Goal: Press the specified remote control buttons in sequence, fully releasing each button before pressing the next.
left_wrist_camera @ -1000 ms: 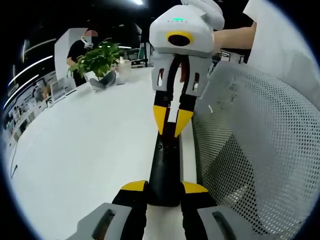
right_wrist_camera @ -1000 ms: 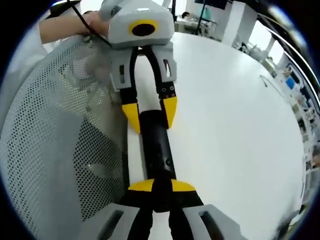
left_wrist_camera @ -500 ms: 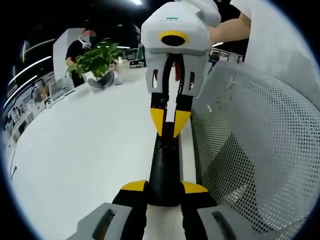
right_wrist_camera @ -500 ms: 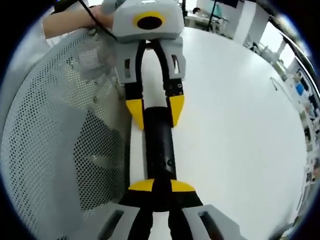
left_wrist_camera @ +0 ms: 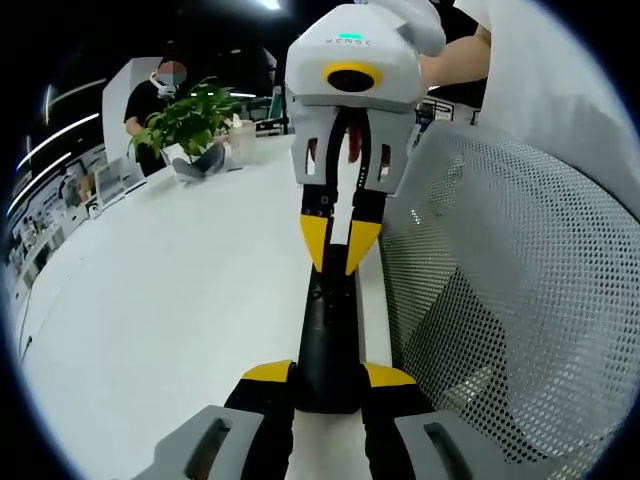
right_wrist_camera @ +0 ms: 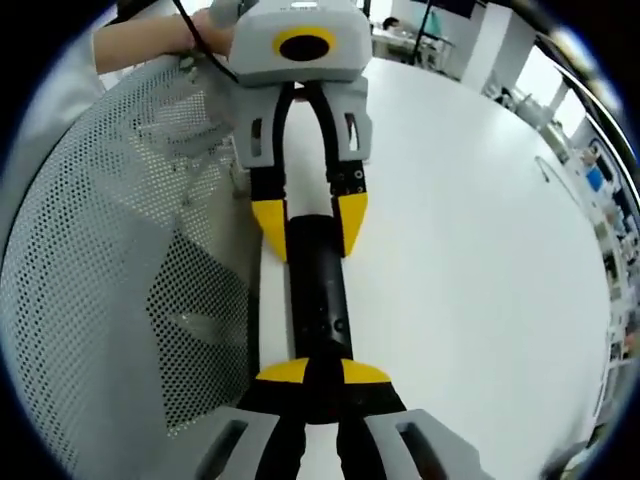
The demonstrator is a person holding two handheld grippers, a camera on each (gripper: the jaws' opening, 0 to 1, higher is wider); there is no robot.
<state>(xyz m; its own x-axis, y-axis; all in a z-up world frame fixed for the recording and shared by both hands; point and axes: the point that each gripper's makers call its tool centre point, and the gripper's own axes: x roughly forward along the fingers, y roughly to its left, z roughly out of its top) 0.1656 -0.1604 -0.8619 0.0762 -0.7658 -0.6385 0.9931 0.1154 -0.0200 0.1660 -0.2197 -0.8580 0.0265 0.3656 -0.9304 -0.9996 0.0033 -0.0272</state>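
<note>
The black remote control (left_wrist_camera: 328,340) lies lengthwise on the white surface (left_wrist_camera: 170,310), just beside a mesh chair back (left_wrist_camera: 500,300). The left gripper (left_wrist_camera: 328,376) has its jaws clamped on the remote's near end. At the remote's far end, the right gripper (left_wrist_camera: 338,258) holds its yellow-tipped jaws together, touching the remote. A potted plant (left_wrist_camera: 192,122) stands well beyond the remote.

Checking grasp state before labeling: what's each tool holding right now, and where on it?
The left tool clamps one end of the black remote control. The right tool is shut with its tips on the opposite end, not gripping it.
</note>
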